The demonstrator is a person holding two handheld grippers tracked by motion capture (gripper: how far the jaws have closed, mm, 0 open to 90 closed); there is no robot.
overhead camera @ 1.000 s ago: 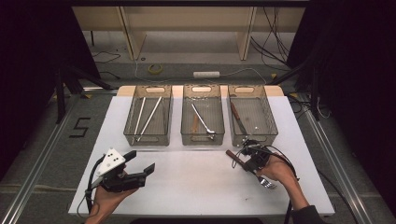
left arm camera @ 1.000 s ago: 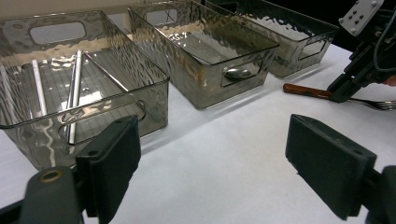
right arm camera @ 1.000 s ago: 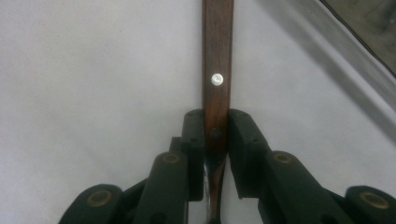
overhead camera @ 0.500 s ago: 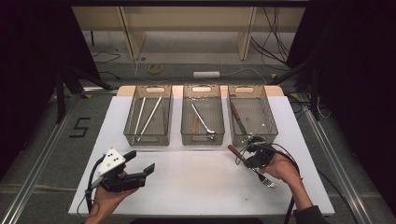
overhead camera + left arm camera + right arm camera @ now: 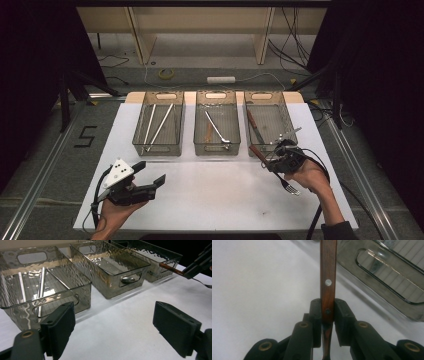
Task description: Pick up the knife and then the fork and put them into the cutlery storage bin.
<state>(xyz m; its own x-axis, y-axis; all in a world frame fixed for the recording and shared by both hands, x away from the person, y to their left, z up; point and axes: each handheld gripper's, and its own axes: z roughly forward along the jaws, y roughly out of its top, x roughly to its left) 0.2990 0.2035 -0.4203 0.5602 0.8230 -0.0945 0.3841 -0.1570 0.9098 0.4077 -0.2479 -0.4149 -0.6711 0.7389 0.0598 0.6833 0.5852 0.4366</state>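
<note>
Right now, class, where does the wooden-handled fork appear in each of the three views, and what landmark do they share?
High view: wooden-handled fork right of centre, clamped by the right gripper, handle pointing up-left.
Left gripper view: upper right, handle poking left from the far gripper.
Right gripper view: centre, handle rising between the jaws.
Shared landmark: the right-hand clear bin beside the fork.

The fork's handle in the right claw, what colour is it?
Reddish-brown wood with small round rivets. The fork handle shows best in the right gripper view, pinched by the right claw.
</note>
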